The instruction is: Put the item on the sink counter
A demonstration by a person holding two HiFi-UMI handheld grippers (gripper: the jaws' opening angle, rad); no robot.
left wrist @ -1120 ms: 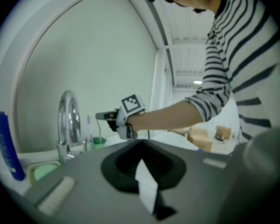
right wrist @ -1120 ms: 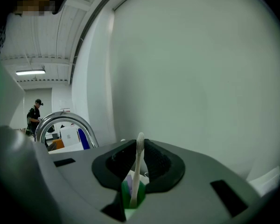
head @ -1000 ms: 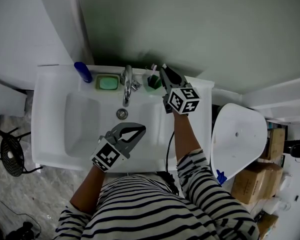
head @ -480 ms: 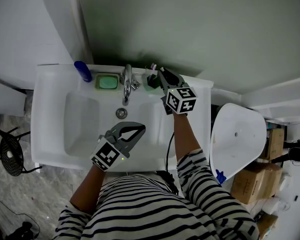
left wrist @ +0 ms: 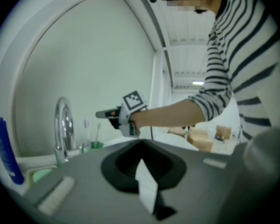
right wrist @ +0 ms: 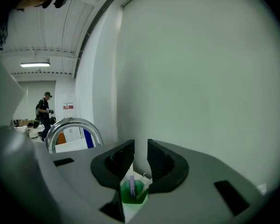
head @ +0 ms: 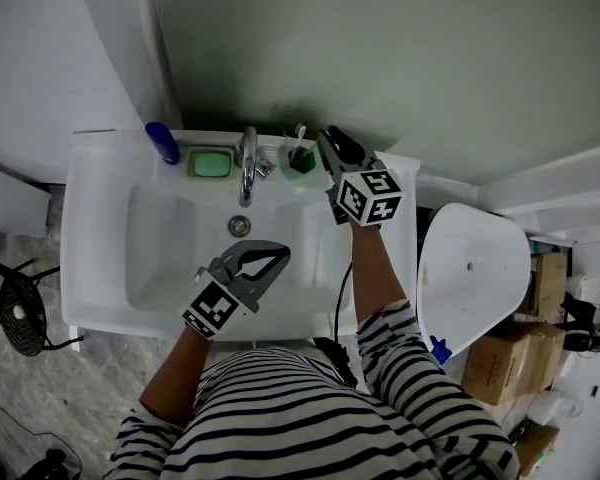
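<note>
Evidently the toothbrush cup (head: 298, 161) stood on the sink counter (head: 100, 168), so we were opening the right gripper (right wrist: 140, 146); left gripper (head: 283, 257) idled, jaws together

1. The right gripper (head: 328, 138) is lifting clear of the green cup (head: 298, 160). In the head view its tips are now sitting at about two o'clock from the cup, no longer over the rim.
2. Its jaws have just been opening and are now showing a narrow gap. The cup is lying below that gap, with the pads no longer pressing on it.
3. More of the cup's toothbrushes (head: 300, 131) is showing.
</note>
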